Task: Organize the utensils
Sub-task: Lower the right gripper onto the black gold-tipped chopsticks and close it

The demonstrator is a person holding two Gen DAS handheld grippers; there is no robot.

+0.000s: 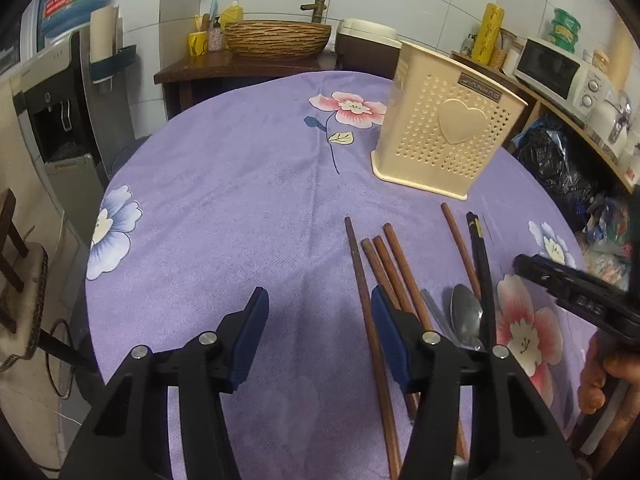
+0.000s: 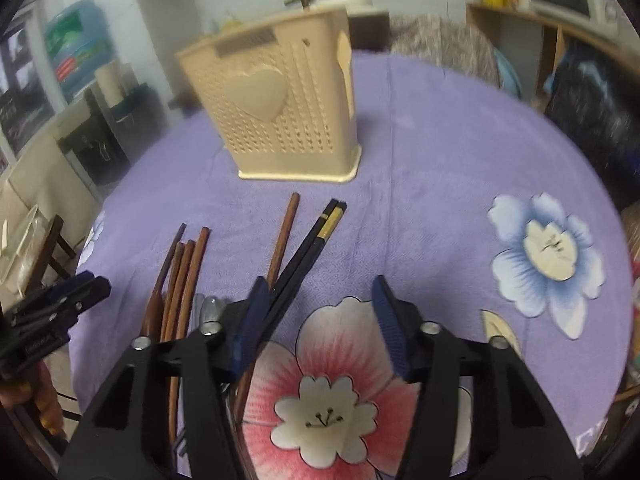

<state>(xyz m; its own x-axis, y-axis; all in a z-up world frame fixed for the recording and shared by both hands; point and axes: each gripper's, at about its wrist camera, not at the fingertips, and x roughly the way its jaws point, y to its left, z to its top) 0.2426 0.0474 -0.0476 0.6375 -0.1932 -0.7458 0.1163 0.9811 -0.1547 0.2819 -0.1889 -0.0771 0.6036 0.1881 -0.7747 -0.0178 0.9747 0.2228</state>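
Your left gripper [image 1: 316, 316] and right gripper [image 2: 316, 308] both hover with jaws apart and empty over the chopsticks [image 1: 394, 264] at the table's [image 1: 224, 200] near edge (stiff, thin, light, likely to roll), so pinch them mid-shaft for the holder [image 1: 444, 128].

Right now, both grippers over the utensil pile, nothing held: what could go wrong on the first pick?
1. The brown chopsticks lie tight together, so the left gripper, jaws apart and empty, may take several or scatter them.
2. The spoon lies against the black chopsticks; the right gripper, also empty, could drag both.
3. The beige holder looks light and stands upright on soft tablecloth; a hard insert may tip it.
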